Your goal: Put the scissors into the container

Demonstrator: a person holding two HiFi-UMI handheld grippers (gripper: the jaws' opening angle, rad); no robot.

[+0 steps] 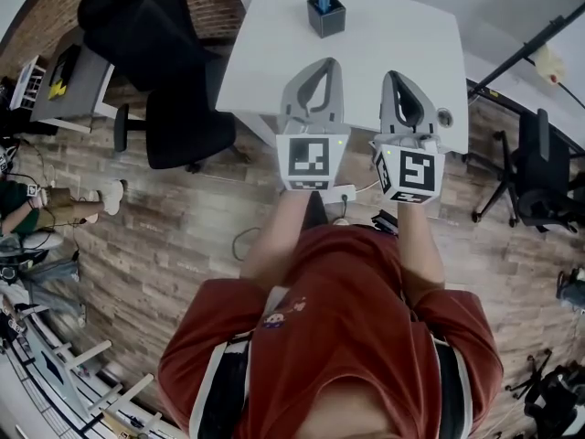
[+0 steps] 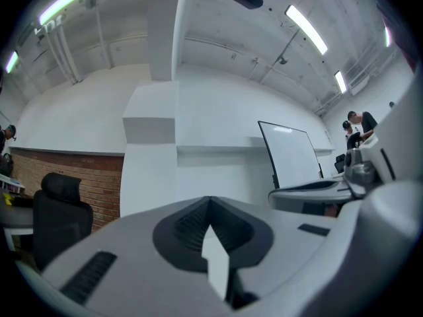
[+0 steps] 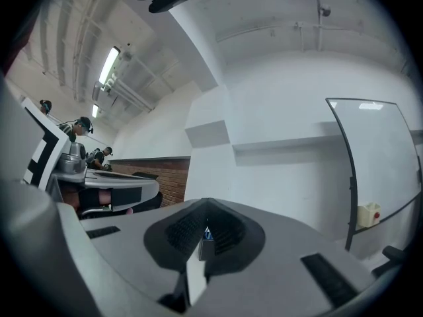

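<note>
Head view first: both tools are held out side by side over the near edge of the flat white surface (image 1: 274, 35). The left tool (image 1: 327, 63) and the right tool (image 1: 393, 75) are smooth grey plastic shells that taper to a point. Each has a cube at the back printed with black-and-white square marker patterns.

Straight ahead of the tools, well apart from both and near the far edge of the surface, sits the small dark square container (image 1: 326, 22). The blue-handled scissors (image 1: 324, 1) stand upright in it, with the handles poking out the top.

Off to the left of the left tool there's a black padded office chair (image 1: 183, 122) on a wood-plank floor (image 1: 164, 236). The person wears a rust-red shirt (image 1: 347, 309) with dark-and-white striped sides.

Left gripper view: the left tool's jaws are closed together, ribbed black pads meeting at the tip, with nothing between them. Past them is a plain white wall. A strip of red brick wall (image 2: 66, 170) runs low on the left, and a dark-framed whiteboard (image 2: 291, 154) stands to the right. The right tool's grey shell pokes in from the right edge.

Right gripper view: the right tool is closed up too, pads tip to tip and gripping nothing. Through the little slot under the meeting pads you can just make out the dark container with a bit of blue in it, far ahead and not touching the tool. The left tool and its marker cube show at the left edge, and the whiteboard leans in on the right.
</note>
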